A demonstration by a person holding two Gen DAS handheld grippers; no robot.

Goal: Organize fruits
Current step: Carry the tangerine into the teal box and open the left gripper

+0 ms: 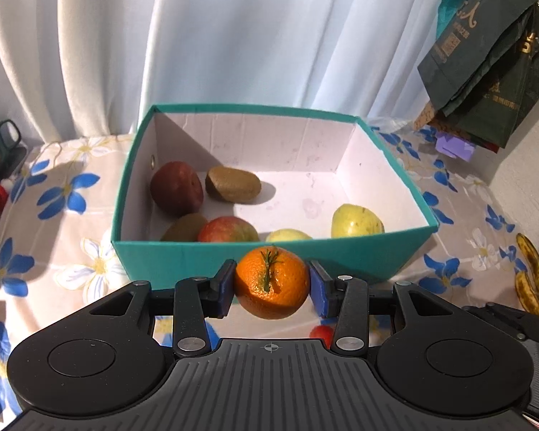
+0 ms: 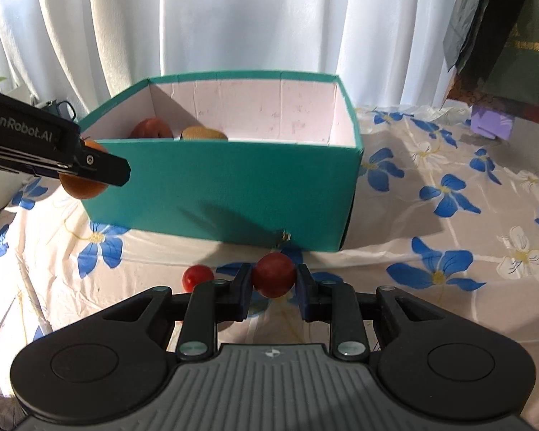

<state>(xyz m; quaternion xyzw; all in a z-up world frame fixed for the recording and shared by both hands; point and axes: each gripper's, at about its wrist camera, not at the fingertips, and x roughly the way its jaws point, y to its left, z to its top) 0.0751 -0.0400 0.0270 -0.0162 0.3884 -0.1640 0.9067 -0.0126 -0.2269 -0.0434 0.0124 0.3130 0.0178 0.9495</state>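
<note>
Two grippers each hold one fruit. Left gripper [image 1: 272, 289]: blue pads clamp a round orange mandarin with a green stem [image 1: 271, 282], held just in front of the near wall of the teal cardboard box [image 1: 269, 255]. Right gripper [image 2: 273, 287]: pads closed on a small dark-red round fruit [image 2: 273, 275], above the floral tablecloth [image 2: 449, 251]. A second small red fruit [image 2: 197, 277] lies beside it. The box contains apples, kiwis and pears.
</note>
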